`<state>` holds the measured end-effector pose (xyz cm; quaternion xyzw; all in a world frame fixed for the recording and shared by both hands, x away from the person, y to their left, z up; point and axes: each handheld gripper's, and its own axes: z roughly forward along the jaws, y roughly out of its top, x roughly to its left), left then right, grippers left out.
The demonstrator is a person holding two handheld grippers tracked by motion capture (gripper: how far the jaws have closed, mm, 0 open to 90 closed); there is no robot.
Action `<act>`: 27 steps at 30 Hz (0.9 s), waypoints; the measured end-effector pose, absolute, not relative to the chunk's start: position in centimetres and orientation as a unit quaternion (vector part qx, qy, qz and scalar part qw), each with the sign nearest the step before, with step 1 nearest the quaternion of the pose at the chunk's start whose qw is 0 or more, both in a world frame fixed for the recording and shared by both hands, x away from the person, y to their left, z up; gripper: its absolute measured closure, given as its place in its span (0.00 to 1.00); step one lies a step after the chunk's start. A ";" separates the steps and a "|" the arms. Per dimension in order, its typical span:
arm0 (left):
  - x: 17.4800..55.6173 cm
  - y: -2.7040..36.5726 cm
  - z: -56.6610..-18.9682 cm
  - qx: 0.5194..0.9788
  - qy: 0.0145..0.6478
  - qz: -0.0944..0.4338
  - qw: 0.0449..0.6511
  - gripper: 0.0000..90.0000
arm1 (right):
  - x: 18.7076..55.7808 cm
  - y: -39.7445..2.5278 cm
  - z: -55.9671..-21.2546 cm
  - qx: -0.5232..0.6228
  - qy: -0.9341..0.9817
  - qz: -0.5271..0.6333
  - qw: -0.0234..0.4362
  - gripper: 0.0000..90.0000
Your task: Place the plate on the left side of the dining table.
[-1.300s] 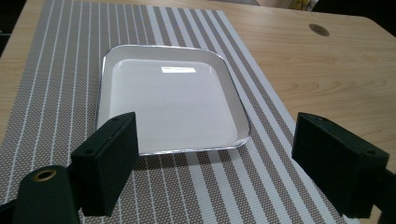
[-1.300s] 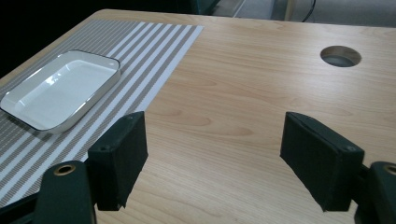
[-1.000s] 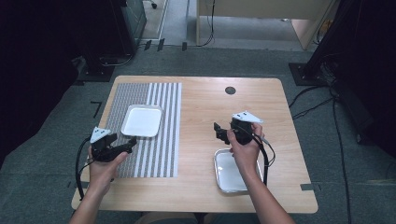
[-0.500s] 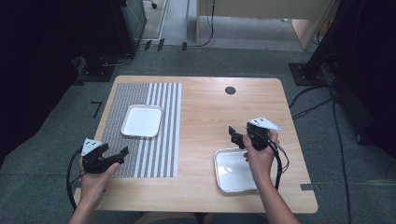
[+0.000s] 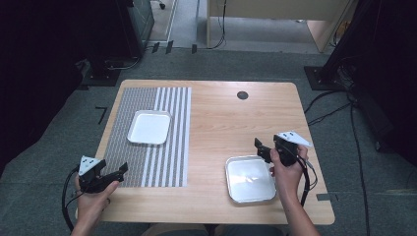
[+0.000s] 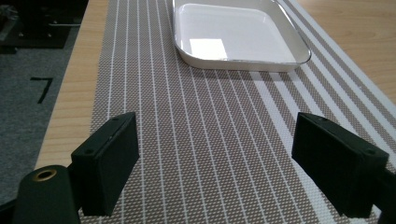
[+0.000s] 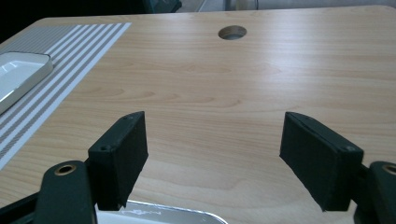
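An empty white square tray [image 5: 149,127] rests on a striped placemat [image 5: 147,162] on the left half of the wooden table. An empty shiny metal tray [image 5: 250,178] sits near the front right. My left gripper [image 5: 121,170] hovers open over the placemat's front left corner; in the left gripper view its jaws [image 6: 224,163] stand wide apart, with the white tray [image 6: 243,65] ahead of them. My right gripper [image 5: 259,147] is held open just beyond the metal tray's far right corner. In the right gripper view the metal tray's rim [image 7: 163,217] shows below the open jaws [image 7: 217,158].
A round cable hole [image 5: 242,95] lies in the table's far middle, also visible ahead as the hole [image 7: 232,32] in the right gripper view. Bare wood [image 5: 221,128] spans the space between the two trays. Cables and dark furniture stand on the floor around the table.
Both hands have drawn back toward the table's front edge. The left gripper went left and nearer, the right gripper went right, away from above the metal tray. Both stayed open.
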<state>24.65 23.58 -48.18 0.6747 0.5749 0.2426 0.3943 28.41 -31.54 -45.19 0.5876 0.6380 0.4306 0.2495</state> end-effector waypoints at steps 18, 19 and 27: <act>23.9 25.0 -49.6 0.681 0.580 0.254 0.367 0.17 | 24.3 -37.4 -48.1 0.622 0.620 0.398 0.264 0.26; 23.9 25.0 -49.6 0.682 0.580 0.254 0.365 0.17 | 24.1 -37.8 -48.3 0.625 0.620 0.394 0.265 0.26; 23.9 25.9 -50.3 0.681 0.590 0.257 0.349 0.17 | 22.1 -40.7 -49.7 0.645 0.608 0.372 0.274 0.26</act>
